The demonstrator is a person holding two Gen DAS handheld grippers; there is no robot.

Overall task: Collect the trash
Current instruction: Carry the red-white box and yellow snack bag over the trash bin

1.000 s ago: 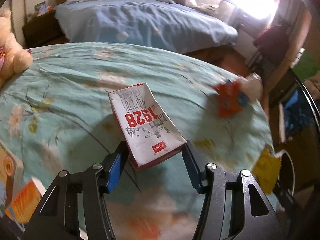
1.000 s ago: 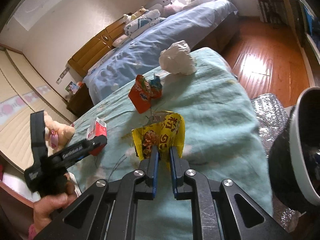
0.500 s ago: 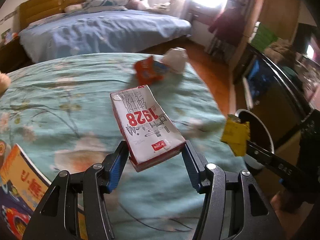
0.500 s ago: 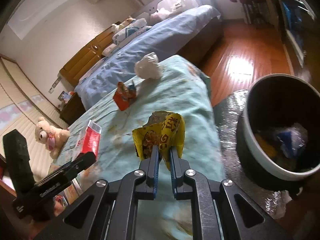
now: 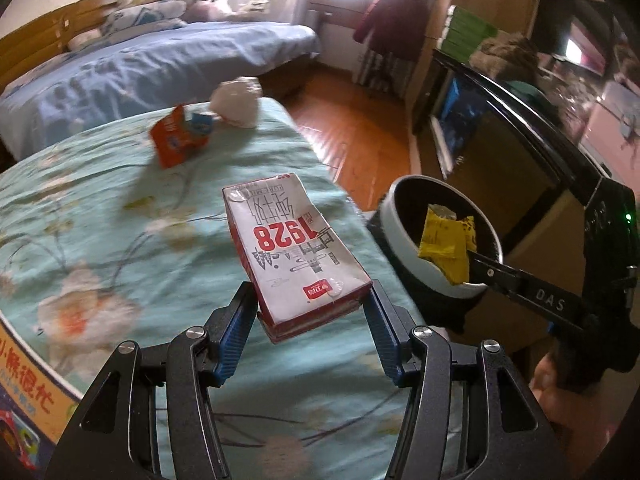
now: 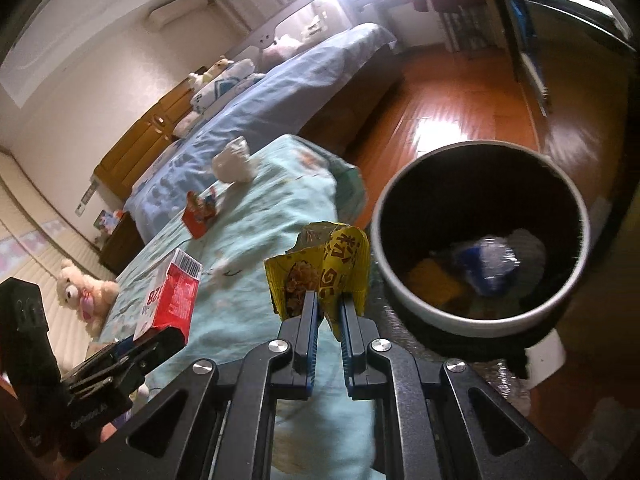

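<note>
Yellow wrapper (image 6: 320, 270) – pinched in right claw (image 6: 328, 312) – beside bin (image 6: 480, 240).

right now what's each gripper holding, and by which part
The left gripper grips the milk carton by the sides at its near end. The right gripper pinches the yellow wrapper at its lower edge.

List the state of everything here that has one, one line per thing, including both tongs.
Left tongs: shut on the milk carton.
Milk carton: held off the bed, tilted.
Right tongs: shut on the yellow snack wrapper.
Yellow snack wrapper: torn open, held beside the bin rim.
Trash bin: open, some trash already inside.
Orange wrapper: lying on the bedspread.
White crumpled paper: lying on the bedspread by the orange wrapper.
</note>
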